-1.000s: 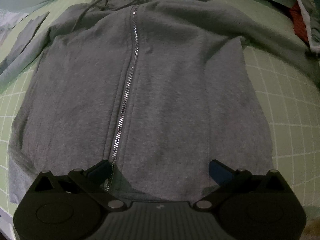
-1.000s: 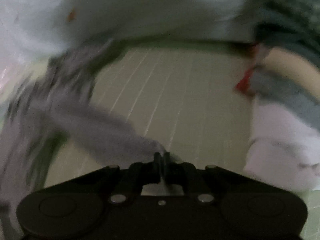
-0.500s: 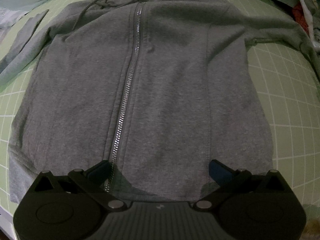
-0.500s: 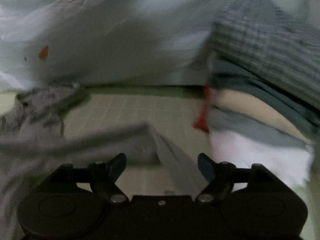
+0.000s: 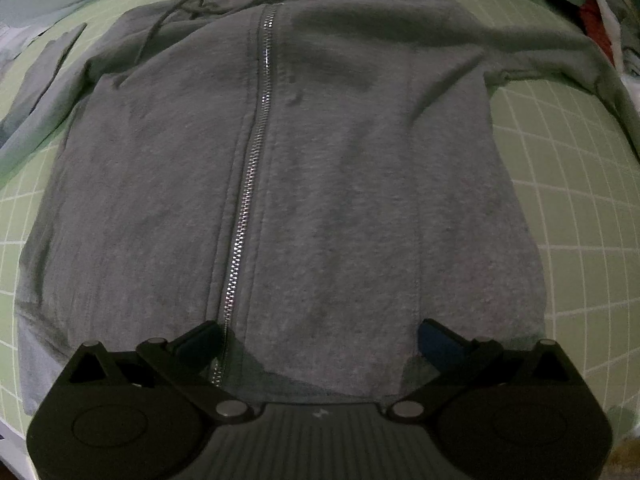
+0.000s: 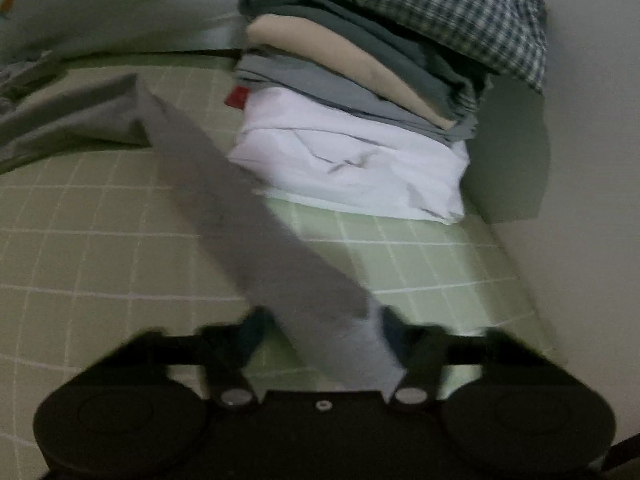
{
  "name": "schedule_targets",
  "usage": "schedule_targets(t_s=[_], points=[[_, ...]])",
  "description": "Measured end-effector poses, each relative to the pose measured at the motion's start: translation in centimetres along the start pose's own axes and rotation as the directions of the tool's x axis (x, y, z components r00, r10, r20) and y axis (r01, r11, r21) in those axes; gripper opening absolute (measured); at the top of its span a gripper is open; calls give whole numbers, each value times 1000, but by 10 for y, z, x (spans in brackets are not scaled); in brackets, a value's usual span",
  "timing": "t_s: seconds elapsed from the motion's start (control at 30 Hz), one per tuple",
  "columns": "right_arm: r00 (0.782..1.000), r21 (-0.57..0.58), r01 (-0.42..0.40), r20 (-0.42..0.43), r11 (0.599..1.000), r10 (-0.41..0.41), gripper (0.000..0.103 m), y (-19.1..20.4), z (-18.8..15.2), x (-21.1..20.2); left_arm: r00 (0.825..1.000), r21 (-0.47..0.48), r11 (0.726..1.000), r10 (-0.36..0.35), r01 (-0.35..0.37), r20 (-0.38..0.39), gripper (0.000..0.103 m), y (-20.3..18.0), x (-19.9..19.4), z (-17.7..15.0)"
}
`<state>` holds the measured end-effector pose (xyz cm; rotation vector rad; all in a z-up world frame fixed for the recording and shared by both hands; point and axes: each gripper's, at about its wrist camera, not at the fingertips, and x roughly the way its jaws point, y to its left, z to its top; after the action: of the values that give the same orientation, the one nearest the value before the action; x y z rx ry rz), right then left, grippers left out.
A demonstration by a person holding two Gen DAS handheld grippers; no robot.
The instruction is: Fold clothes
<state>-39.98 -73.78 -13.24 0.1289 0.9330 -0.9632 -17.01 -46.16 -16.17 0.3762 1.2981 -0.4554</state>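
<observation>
Two grippers are in view, both with jaws spread and clamping nothing. The hoodie (image 5: 320,184) lies flat, front up and zipped, on the gridded green mat (image 5: 580,208); spread this way, its panels are smooth and both side seams are exposed, which suits folding. Its long axis runs along the zip (image 5: 248,184), hem at the near edge of the mat and hood with drawcords toward the far edge. The left gripper (image 5: 320,340) sits over the hem, its fingers straddling the cloth just right of the zip, released. One sleeve (image 6: 256,232) runs out from the right shoulder toward the right edge of the mat, then bends back toward the near edge; its cuff end lies between the parted fingers of the right gripper (image 6: 320,332), which is not closed on it. Whether the cuff rests on the mat there cannot be told through the blur. A stack (image 6: 360,120) of folded garments stands at the far right corner, just beside the sleeve. The hoodie shows no fold in its body.
</observation>
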Motion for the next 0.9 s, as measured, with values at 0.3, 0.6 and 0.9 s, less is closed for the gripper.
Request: schedule_targets(t_s=[0.3, 0.6, 0.9], points=[[954, 380, -295, 72, 877, 289, 8, -125, 60, -60, 1000, 6, 1000, -2, 2, -1, 103, -3, -2, -9], [998, 336, 44, -66, 941, -23, 44, -146, 69, 35, 1000, 2, 1000, -2, 2, 1, 103, -3, -2, -12], [991, 540, 130, -67, 832, -112, 77, -140, 3, 37, 1000, -4, 1000, 0, 0, 1, 103, -7, -2, -15]])
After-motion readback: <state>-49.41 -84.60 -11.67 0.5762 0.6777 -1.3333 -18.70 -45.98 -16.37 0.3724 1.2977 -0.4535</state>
